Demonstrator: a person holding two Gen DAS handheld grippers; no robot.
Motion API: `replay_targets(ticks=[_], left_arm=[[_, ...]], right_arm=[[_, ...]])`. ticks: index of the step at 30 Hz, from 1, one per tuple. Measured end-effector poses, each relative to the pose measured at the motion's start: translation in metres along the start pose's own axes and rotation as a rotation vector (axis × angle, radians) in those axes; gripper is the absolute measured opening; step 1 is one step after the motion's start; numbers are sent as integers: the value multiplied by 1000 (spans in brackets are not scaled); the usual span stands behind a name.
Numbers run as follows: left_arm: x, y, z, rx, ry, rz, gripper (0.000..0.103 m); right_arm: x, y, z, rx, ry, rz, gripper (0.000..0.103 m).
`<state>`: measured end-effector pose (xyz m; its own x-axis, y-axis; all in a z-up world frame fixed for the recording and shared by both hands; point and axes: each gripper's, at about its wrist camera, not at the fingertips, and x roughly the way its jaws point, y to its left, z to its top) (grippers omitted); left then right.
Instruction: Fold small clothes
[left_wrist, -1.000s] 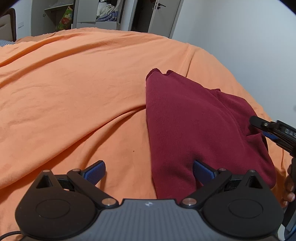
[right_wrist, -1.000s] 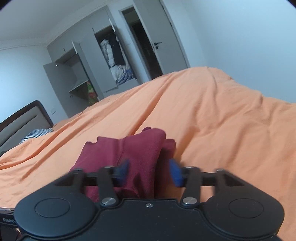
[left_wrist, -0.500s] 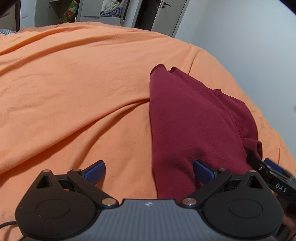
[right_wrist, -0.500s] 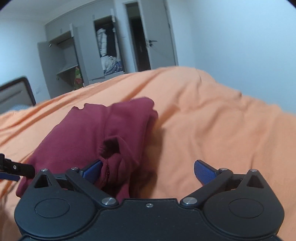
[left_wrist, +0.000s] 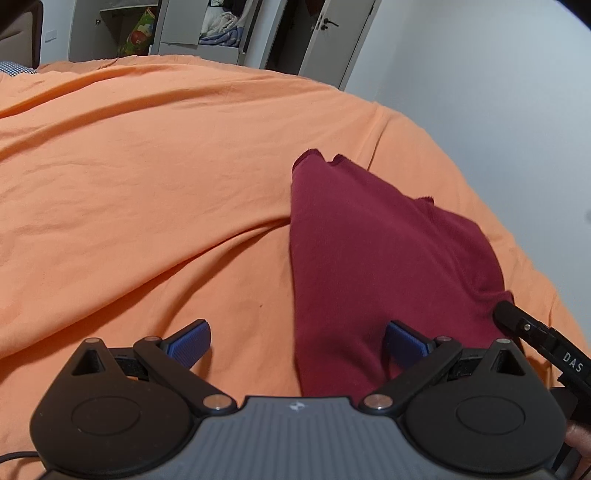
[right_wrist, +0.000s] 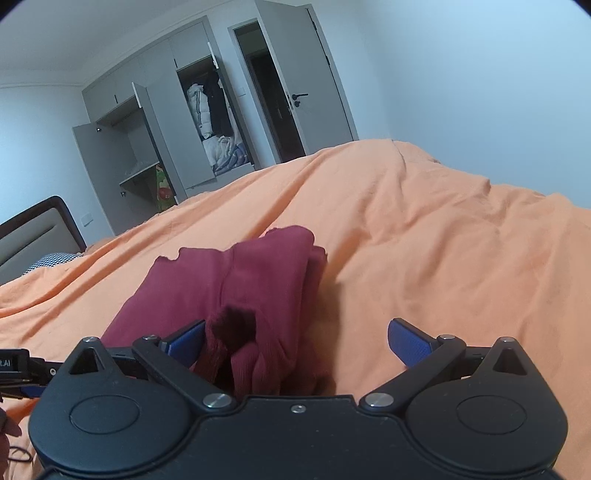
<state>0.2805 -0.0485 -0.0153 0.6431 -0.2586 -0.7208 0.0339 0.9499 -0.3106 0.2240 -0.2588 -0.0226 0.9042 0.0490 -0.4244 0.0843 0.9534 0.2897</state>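
Note:
A dark red garment (left_wrist: 373, 258) lies folded into a long strip on the orange bed sheet (left_wrist: 147, 184). My left gripper (left_wrist: 297, 343) is open, low over the sheet, with the garment's near end reaching in between its blue fingers. In the right wrist view the same red garment (right_wrist: 258, 269) lies ahead and to the left. A bunched cuff (right_wrist: 232, 328) sits against the left blue finger of my open right gripper (right_wrist: 295, 341). One black finger of the right gripper (left_wrist: 532, 332) shows at the garment's right edge in the left wrist view.
The orange sheet (right_wrist: 443, 258) covers the whole bed, with creases. An open grey wardrobe (right_wrist: 207, 122) and a door (right_wrist: 321, 92) stand beyond the bed's far side. A dark headboard (right_wrist: 33, 229) is at the left. White walls (left_wrist: 498, 92) lie to the right.
My right gripper opened and let go of the red garment's right part, which now lies down on the strip. It then drew back slightly. My left gripper stayed open and shifted little.

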Motion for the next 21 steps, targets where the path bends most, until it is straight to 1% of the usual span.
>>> replay_targets(ticks=[4, 9, 13, 15, 19, 21], left_arm=[[9, -1, 6, -12, 3, -1, 103], [20, 1, 5, -23, 30, -4, 103], [24, 7, 2, -26, 38, -19, 103], [23, 8, 2, -27, 28, -33, 103], [14, 10, 12, -51, -53, -93, 103], [17, 8, 21, -55, -57, -99, 103]], right_arm=[[14, 4, 4, -15, 3, -11, 102], [35, 4, -6, -13, 51, -46, 102], [38, 2, -16, -14, 27, -46, 102], [36, 2, -14, -8, 22, -35, 102], [33, 1, -5, 7, -12, 40, 102], [37, 2, 2, 7, -22, 61, 102]])
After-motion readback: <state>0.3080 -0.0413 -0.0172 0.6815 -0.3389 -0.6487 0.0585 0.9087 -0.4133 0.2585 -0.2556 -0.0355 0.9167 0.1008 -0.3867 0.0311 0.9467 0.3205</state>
